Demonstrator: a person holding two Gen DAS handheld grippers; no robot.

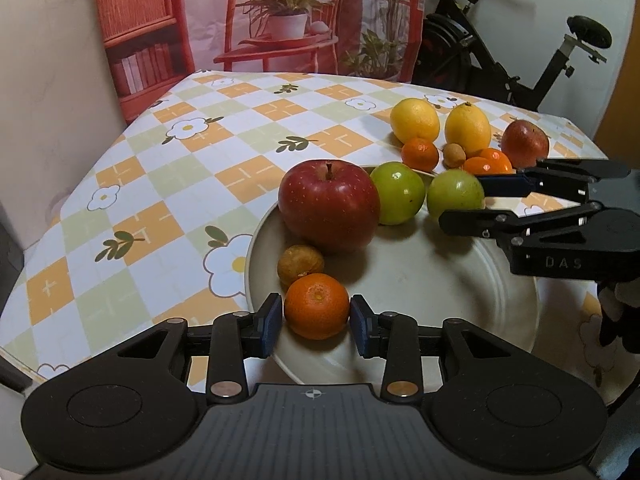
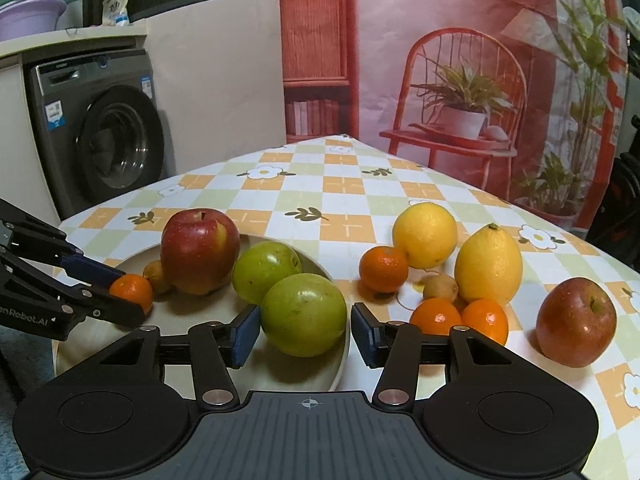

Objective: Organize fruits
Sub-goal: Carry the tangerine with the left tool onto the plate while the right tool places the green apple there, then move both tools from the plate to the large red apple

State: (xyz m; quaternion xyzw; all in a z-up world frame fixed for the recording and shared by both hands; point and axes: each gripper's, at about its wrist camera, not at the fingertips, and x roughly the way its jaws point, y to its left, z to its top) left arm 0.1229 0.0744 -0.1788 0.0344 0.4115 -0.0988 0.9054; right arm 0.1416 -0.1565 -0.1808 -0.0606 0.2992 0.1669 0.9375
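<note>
Only the right wrist view takes in the washing machine (image 2: 100,132) off to the left of the counter (image 2: 312,192), while only the left wrist view shows the exercise bike (image 1: 516,40) behind its far right corner; both catch the printed backdrop (image 1: 256,16) with its red chair and potted plant. On the white plate (image 1: 420,280) lie a red apple (image 1: 329,204), two green fruits, a small brownish fruit (image 1: 300,263) and a mandarin (image 1: 316,311). The left gripper (image 1: 316,320) brackets that mandarin at the plate's near rim, its jaws set about the fruit's width apart, with the blue pads right at its sides; whether they actually press on it cannot be told. The right gripper (image 2: 306,330) stands around the nearer green fruit (image 2: 303,314), which sits at the plate's edge beside the other green fruit (image 2: 266,266); the jaws are wide, the left pad close against the skin and a narrow gap showing at the right one. Off the plate, on the checked cloth, the right wrist view lays out two lemons (image 2: 488,266), three more mandarins (image 2: 383,269), another small brown fruit (image 2: 440,287) among them, and a second red apple (image 2: 576,322) well apart to the right.
</note>
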